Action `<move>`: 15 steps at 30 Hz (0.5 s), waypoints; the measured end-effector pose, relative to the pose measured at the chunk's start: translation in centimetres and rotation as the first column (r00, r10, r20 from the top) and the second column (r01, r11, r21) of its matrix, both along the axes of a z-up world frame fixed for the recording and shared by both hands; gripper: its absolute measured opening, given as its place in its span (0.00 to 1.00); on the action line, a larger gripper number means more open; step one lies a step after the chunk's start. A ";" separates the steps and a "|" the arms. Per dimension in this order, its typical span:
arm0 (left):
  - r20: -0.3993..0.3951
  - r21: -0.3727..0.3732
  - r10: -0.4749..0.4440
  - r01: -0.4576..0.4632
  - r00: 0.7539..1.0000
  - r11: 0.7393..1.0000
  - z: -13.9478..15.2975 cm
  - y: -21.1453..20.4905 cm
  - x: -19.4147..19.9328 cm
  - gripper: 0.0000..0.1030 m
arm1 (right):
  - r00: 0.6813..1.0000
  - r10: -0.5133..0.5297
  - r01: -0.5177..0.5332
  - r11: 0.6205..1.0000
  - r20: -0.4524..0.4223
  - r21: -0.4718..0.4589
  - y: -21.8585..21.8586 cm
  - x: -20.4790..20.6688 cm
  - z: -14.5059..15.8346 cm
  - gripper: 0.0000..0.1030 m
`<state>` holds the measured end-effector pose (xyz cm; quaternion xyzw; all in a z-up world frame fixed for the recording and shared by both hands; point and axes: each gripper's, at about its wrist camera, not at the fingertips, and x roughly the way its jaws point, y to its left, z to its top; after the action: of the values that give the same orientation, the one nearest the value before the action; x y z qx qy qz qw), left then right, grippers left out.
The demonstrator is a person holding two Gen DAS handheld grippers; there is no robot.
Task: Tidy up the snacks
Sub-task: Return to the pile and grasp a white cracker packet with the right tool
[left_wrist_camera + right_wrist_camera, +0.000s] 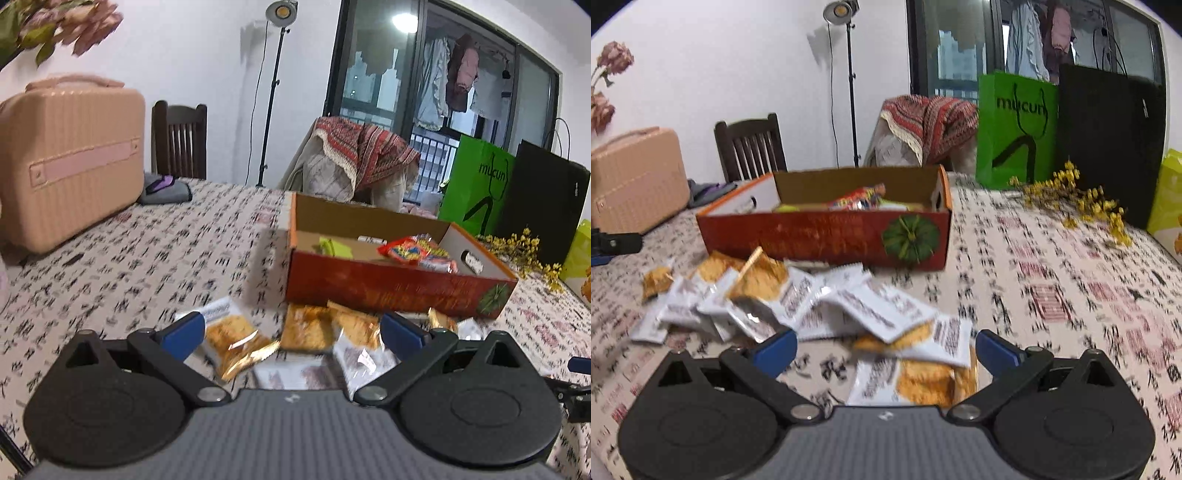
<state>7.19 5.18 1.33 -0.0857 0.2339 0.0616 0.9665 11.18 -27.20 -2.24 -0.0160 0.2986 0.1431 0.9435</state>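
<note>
Left hand-held gripper (291,334) hovers spread above snack packets (236,341); right hand-held gripper (884,345) likewise.

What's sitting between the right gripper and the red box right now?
In the right wrist view, a loose pile of snack packets covers the tablecloth between the open right gripper and the red box.

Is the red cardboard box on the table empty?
No: the red cardboard box already holds a red and yellow snack packet and a yellow-green packet, seen over its front wall in the left wrist view.
</note>
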 end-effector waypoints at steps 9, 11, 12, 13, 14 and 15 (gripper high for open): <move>-0.050 -0.011 -0.016 0.016 0.999 1.000 -1.9 0.4 -1.5 1.00 | 0.996 -0.037 0.034 0.999 -0.081 -0.035 0.2 1.5 -1.7 0.98; -0.055 -0.013 -0.013 0.013 0.998 1.000 -2.0 0.5 -1.5 1.00 | 0.994 -0.052 0.047 0.998 -0.097 -0.053 0.4 2.1 -2.1 0.96; -0.056 -0.016 -0.012 0.011 0.998 1.000 -2.1 0.6 -1.5 1.00 | 0.994 -0.058 0.052 0.997 -0.098 -0.060 0.5 2.3 -2.3 0.97; -0.056 -0.019 -0.011 0.010 0.998 1.000 -2.1 0.6 -1.6 1.00 | 0.993 -0.061 0.055 0.997 -0.097 -0.060 0.6 2.3 -2.3 0.97; -0.056 -0.022 -0.010 0.009 0.998 1.000 -2.2 0.6 -1.6 1.00 | 0.993 -0.063 0.057 0.997 -0.098 -0.060 0.6 2.3 -2.3 0.97; -0.058 -0.027 -0.009 0.007 0.998 1.000 -2.3 0.7 -1.5 1.00 | 0.993 -0.063 0.058 0.997 -0.098 -0.060 0.6 2.3 -2.3 0.97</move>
<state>5.65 5.89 -0.92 -0.0958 0.2631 0.0572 0.9583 13.43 -26.64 -4.57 -0.0269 0.3496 0.1065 0.9304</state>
